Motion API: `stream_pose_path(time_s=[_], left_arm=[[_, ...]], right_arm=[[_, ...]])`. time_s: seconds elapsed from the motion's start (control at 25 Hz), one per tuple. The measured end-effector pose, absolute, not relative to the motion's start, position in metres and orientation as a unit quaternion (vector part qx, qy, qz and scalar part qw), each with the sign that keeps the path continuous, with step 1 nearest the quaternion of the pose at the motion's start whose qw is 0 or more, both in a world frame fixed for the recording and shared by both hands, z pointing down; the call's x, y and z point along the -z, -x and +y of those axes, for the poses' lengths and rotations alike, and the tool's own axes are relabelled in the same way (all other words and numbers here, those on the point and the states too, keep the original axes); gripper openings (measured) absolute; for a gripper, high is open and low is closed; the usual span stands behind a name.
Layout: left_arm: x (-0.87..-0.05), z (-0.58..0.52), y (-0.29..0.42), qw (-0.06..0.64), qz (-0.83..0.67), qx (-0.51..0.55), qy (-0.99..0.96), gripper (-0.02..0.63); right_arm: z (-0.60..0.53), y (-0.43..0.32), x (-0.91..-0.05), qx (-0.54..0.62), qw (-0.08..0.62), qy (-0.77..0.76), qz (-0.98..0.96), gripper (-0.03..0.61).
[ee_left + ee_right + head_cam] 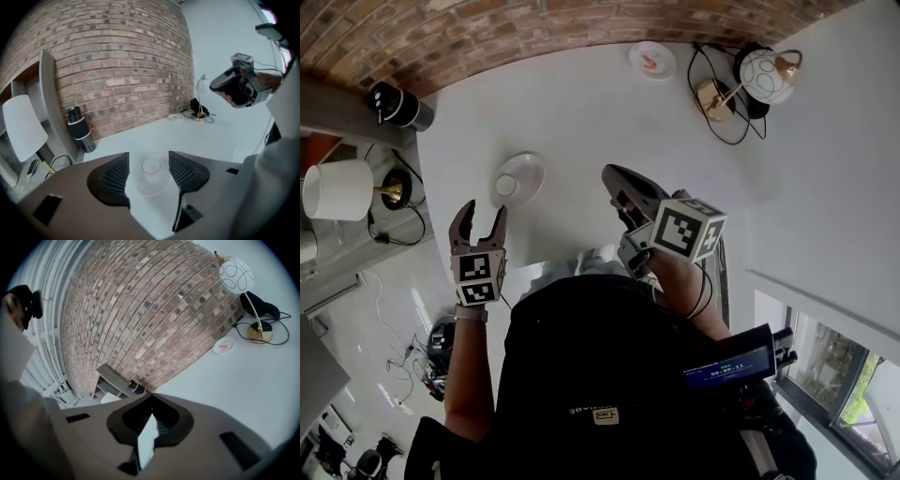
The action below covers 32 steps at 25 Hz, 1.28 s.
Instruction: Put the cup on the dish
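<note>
Head view: white table (pixel 581 122) meets brick wall (pixel 487 37).

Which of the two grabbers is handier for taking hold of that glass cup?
Probably the left gripper: its jaws are open and point at the cup on the dish. The right gripper is shut and aimed elsewhere.

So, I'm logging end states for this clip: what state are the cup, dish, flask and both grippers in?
Cup: upright on the dish, ungripped.
Dish: flat on the table, bearing the cup.
Left gripper: open, empty, short of the dish.
Right gripper: shut, empty.
Flask: upright, capped.
</note>
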<state>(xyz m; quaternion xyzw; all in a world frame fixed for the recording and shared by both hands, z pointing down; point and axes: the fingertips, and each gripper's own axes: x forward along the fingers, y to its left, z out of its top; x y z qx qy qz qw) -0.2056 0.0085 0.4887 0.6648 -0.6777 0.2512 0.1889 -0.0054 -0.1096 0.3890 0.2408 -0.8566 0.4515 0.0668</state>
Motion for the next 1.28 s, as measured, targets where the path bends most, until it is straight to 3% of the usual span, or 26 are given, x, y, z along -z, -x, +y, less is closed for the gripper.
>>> stream_pose_path(time_s=[0.52,1.28], left_arm=[[-0.378,0.007,0.195,0.13,-0.711,-0.202,-0.66,0.261],[-0.294,0.007,0.161,0.161,-0.705,-0.068,-0.687,0.259]], right_arm=[[-0.106,0.025,-0.348,-0.425,0.031,-0.203,-0.882,0.003],[-0.088,0.048,-0.287,-0.382,-0.009,-0.149,-0.912,0.003]])
